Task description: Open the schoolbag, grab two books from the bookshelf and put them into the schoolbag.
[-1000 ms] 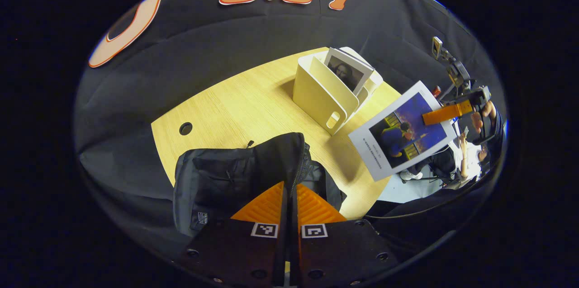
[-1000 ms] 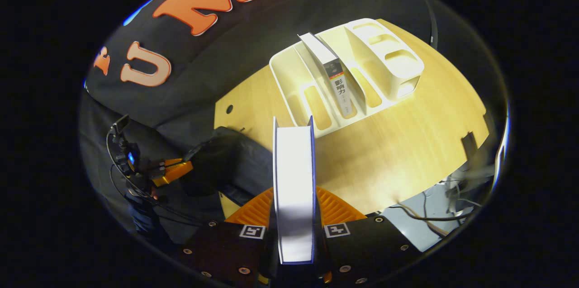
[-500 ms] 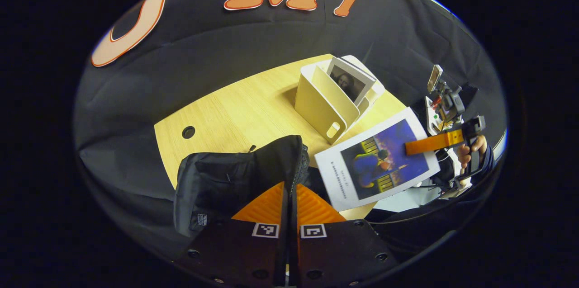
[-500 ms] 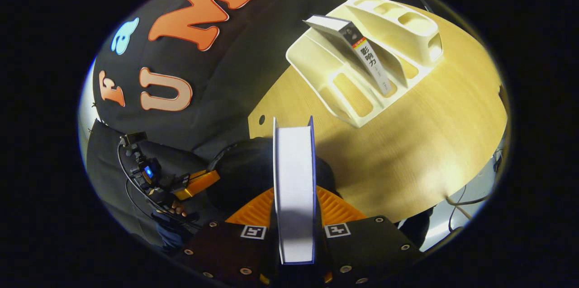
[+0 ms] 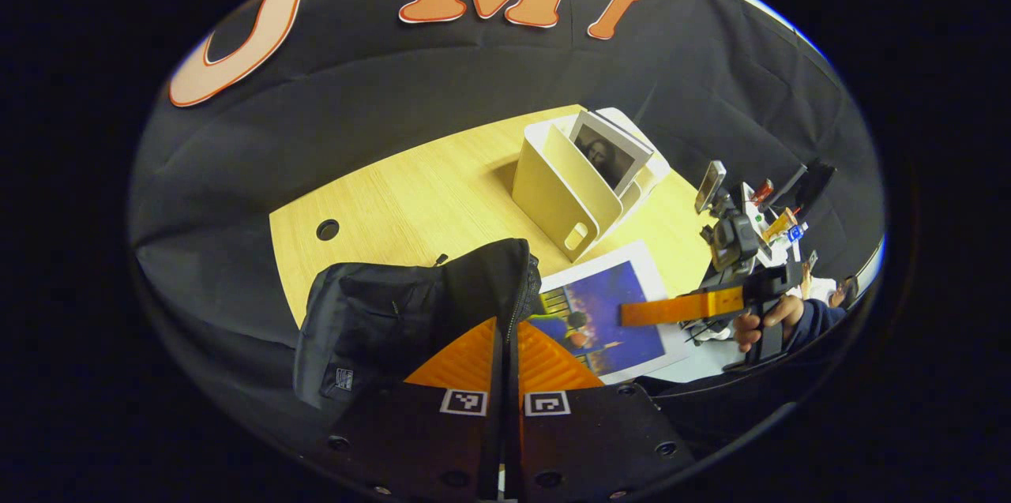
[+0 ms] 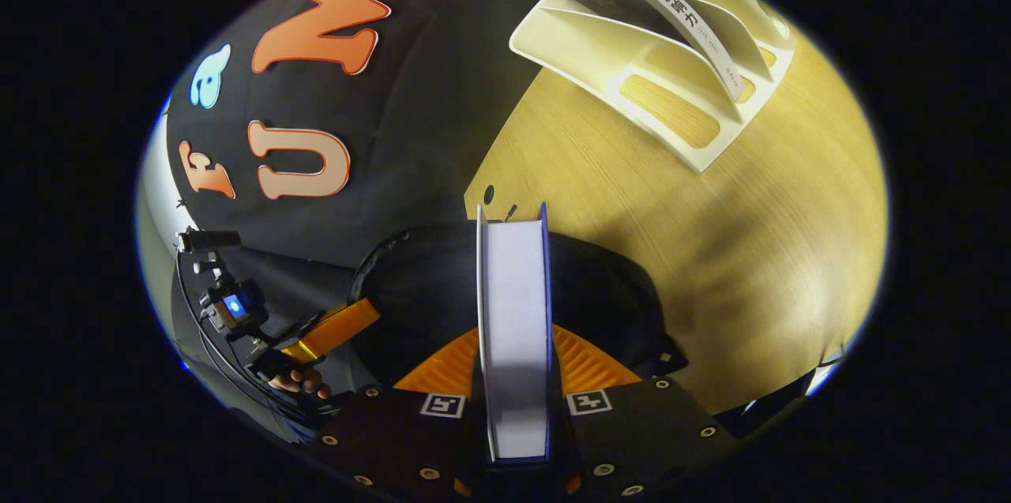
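Note:
The black schoolbag (image 5: 379,313) lies at the near left of the wooden table, and my left gripper (image 5: 505,323) is shut on its zipper edge, holding the flap up. A book with a blue picture cover (image 5: 600,305) hangs low beside the bag's mouth. My right gripper (image 5: 628,313) grips it. In the right gripper view the right gripper (image 6: 513,333) is shut on that book's white page edge (image 6: 512,290), directly over the dark schoolbag (image 6: 608,298). The left gripper (image 6: 359,317) touches the bag's rim there. One book with a portrait cover (image 5: 608,157) stands in the cream bookshelf (image 5: 553,187).
The table (image 5: 426,195) has a round cable hole (image 5: 327,230) at its left. A hand (image 5: 762,320) holds the right gripper's handle near the table's right edge. Cables and small devices (image 5: 734,230) crowd past that edge. The bookshelf (image 6: 655,84) has vacant slots.
The right gripper has carried the blue-cover book down and left, from mid-air beside the bookshelf to just over the bag's mouth. The left gripper keeps its hold on the bag's edge.

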